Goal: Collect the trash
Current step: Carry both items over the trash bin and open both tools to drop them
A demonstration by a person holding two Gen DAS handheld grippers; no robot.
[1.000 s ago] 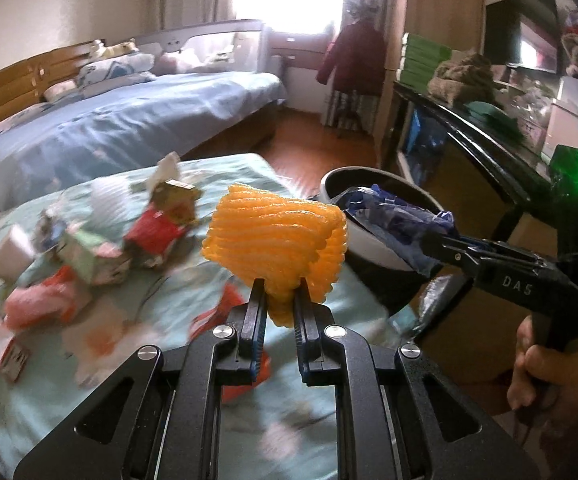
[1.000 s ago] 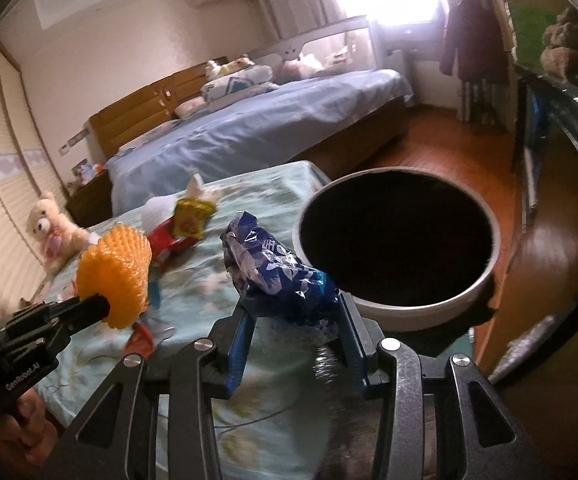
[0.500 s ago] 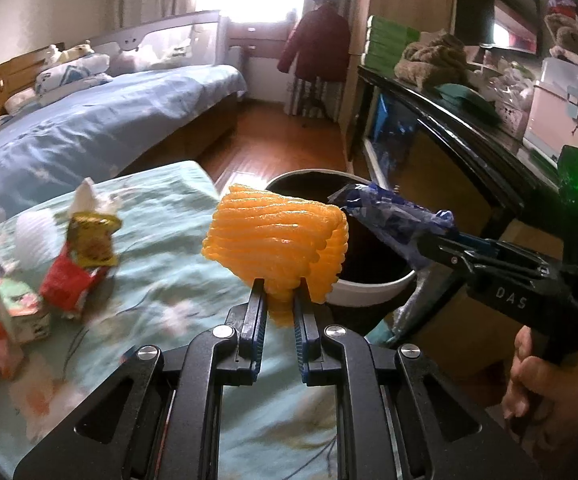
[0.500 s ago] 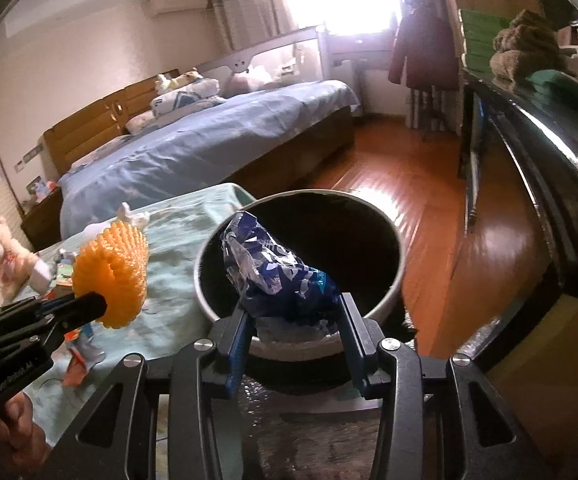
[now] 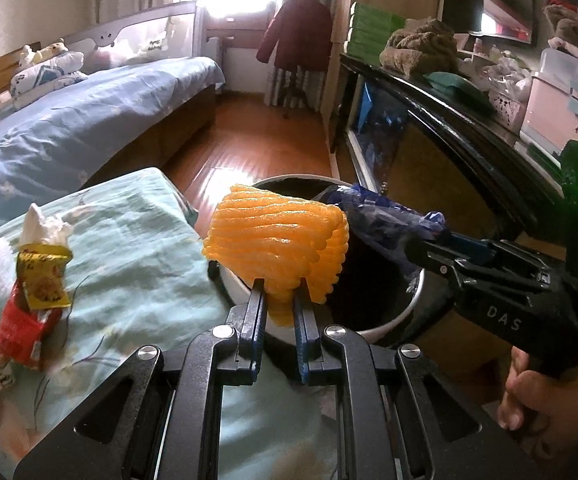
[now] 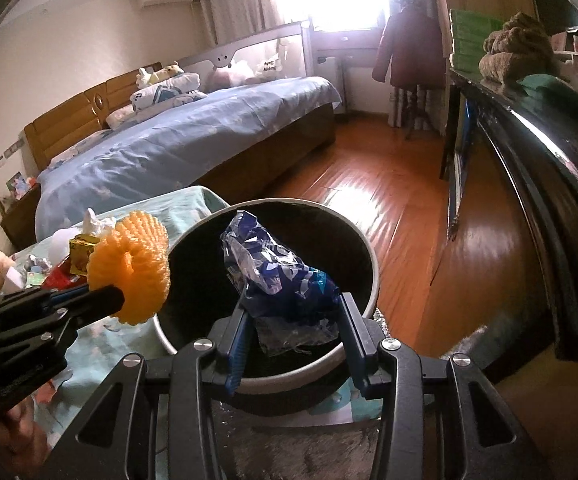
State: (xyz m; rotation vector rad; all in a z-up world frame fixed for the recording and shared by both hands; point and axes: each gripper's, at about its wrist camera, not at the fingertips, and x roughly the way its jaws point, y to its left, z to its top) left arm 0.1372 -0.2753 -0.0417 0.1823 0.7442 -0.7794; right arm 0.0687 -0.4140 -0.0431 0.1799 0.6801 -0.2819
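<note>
Orange foam netting (image 5: 277,236) was pinched tight in the left gripper (image 5: 279,312) at the near rim of the round bin (image 6: 363,248). A crumpled blue wrapper (image 6: 277,272) was clamped between the part-spread jaws of the right gripper (image 6: 293,332), held over the bin's dark opening.

foam net (image 5: 277,236) left of wrapper (image 5: 385,216) | both over bin (image 6: 369,256) | bin right of table (image 5: 137,240)
</note>
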